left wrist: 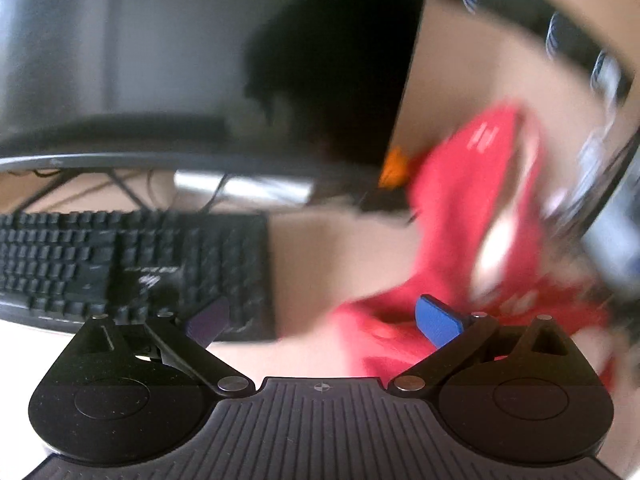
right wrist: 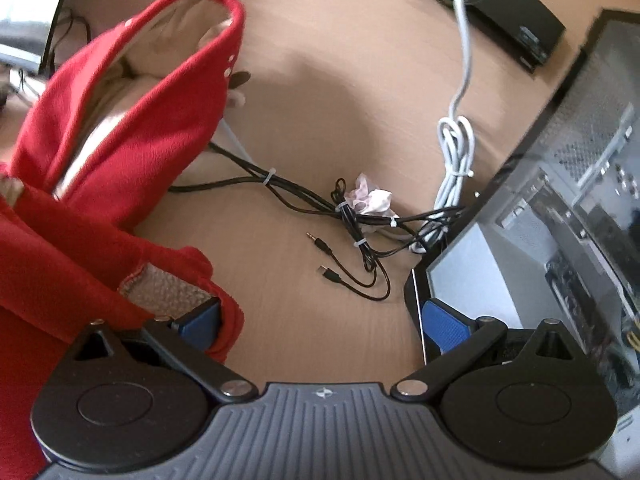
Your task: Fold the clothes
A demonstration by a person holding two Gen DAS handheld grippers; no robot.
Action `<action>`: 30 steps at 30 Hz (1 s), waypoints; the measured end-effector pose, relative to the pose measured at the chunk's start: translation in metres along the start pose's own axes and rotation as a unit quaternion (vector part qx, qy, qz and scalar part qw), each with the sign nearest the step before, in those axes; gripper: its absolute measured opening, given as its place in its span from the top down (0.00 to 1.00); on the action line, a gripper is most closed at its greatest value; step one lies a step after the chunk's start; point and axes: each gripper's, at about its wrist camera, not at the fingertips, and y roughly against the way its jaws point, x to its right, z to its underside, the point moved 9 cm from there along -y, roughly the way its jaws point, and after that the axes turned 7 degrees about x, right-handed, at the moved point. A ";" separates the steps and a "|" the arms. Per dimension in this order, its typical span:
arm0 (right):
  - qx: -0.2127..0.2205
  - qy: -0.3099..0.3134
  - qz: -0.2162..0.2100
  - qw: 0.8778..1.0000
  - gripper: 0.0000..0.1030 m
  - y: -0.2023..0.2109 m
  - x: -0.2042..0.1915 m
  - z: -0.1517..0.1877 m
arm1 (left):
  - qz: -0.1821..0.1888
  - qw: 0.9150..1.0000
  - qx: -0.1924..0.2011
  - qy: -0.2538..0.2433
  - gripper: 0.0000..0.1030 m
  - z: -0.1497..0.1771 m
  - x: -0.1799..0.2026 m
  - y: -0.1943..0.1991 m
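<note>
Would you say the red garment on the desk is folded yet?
Not folded: the red garment is bunched, its pale lining showing and one part raised off the desk.

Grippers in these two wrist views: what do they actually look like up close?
Both look alike. The left gripper and right gripper each have a grey ribbed base with a small crosshair mark, two rounded black housings, black link arms with silver pivot pins, and blue ribbed finger pads. No cables or sleeves show on them.

We see a red garment (right wrist: pixel 116 132) with a pale lining and small snap studs along its edge, bunched and raised off the counter (right wrist: pixel 320 80), filling nine to eleven o'clock in the right wrist view; blurred at three o'clock in the left.
</note>
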 end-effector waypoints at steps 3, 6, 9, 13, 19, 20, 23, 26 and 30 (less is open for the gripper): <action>0.019 -0.032 -0.030 0.999 0.00 0.022 0.006 -0.007 | 0.022 0.999 0.019 0.012 0.01 -0.011 0.003 0.023; 0.056 -0.053 -0.062 0.995 0.00 0.051 0.014 -0.019 | 0.057 0.997 0.005 -0.049 0.01 -0.001 0.024 0.030; 0.086 -0.054 -0.092 0.991 0.00 0.073 0.014 -0.027 | 0.104 0.988 -0.021 -0.115 0.01 0.021 0.055 0.029; 0.056 -0.016 -0.163 0.985 0.00 0.073 -0.016 -0.014 | 0.098 0.976 -0.044 -0.189 0.01 0.049 0.081 0.006; 0.053 -0.045 -0.076 0.995 0.00 0.046 -0.024 -0.004 | -0.127 0.960 -0.011 -0.251 0.00 0.034 0.039 -0.050; 0.055 -0.070 -0.066 0.994 0.00 0.043 -0.018 -0.006 | -0.168 0.953 -0.003 -0.250 0.00 0.028 0.023 -0.052; 0.027 -0.076 -0.029 0.996 0.00 0.022 -0.010 0.003 | -0.225 0.952 -0.016 -0.209 0.01 0.024 -0.015 -0.045; -0.028 -0.043 0.006 0.999 0.00 -0.010 -0.014 0.028 | -0.171 0.977 0.001 -0.127 0.01 0.017 -0.011 -0.027; -0.016 -0.068 0.011 0.997 0.00 -0.007 -0.013 0.024 | -0.027 0.998 0.033 -0.055 0.01 0.005 0.039 -0.008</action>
